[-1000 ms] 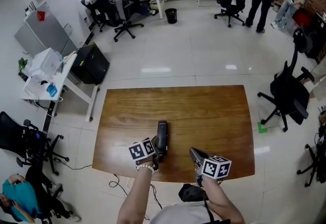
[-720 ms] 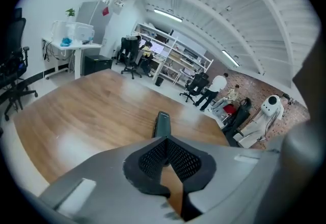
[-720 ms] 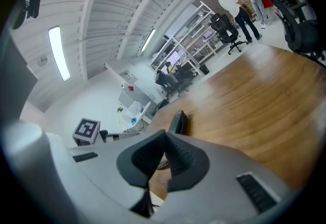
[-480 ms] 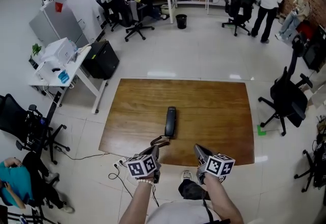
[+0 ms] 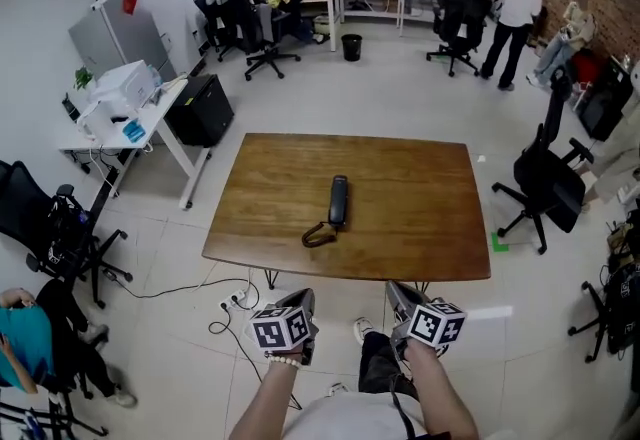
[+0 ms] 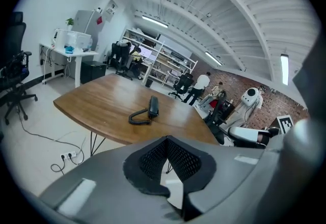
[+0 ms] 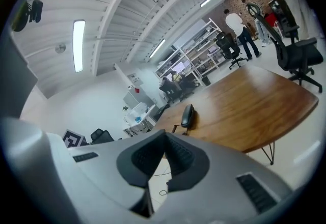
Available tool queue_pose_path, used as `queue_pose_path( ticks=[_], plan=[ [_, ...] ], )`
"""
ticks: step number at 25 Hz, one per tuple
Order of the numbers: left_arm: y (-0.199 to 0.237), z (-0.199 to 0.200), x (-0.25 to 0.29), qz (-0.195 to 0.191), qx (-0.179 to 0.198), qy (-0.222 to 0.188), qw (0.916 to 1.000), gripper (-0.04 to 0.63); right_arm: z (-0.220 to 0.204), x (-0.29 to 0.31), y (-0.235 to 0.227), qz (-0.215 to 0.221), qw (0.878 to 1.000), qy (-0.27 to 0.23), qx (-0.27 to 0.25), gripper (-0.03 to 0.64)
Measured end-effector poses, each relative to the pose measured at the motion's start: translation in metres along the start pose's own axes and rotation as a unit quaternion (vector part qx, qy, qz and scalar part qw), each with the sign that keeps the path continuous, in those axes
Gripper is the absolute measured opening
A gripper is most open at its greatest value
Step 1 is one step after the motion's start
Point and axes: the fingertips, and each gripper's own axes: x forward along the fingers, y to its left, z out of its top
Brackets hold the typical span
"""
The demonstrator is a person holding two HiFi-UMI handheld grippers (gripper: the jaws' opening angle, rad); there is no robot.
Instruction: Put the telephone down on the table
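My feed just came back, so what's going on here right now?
The telephone lies flat on the wooden table, with its coiled cord curled beside it towards the near edge. Nothing is holding it. The person holds the left tool and the right tool off the table, short of its near edge. Both are shut and empty.

The desk (image 5: pixel 420 218) top hides most of its own legs. The telephone (image 5: pixel 339 200) is too small to tell which face is up. Both forearms (image 5: pixel 268 406) run off the head view's bottom edge.
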Motion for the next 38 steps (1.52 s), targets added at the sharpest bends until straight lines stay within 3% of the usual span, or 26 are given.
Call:
queue_pose_path(
  ticks=[8, 14, 19, 28, 38],
  plan=[
    [-0.033, -0.043, -0.041, -0.023, -0.012, -0.001, 0.9997, 0.0, -0.038, -0.047, 0.021, 0.01, 1.0, 0.013, -0.002, 0.003],
    [-0.059, -0.061, -0.054, 0.003, -0.019, -0.012, 0.9997, 0.0, -0.069, -0.073, 0.022, 0.03, 0.998, 0.055, -0.021, 0.003],
    [-0.092, -0.072, -0.071, 0.016, -0.013, -0.036, 0.9992, 0.0, -0.063, -0.109, 0.014, 0.045, 0.995, 0.068, -0.05, 0.003],
    [-0.152, -0.129, -0.098, 0.044, -0.023, -0.04, 0.998, 0.0, -0.082, -0.176, -0.001, 0.082, 0.992, 0.086, -0.042, 0.003],
    [-0.197, -0.164, -0.105, 0.045, -0.013, -0.049, 0.9977, 0.0, -0.074, -0.216, -0.007, 0.078, 0.99, 0.08, -0.084, 0.003]
  ],
)
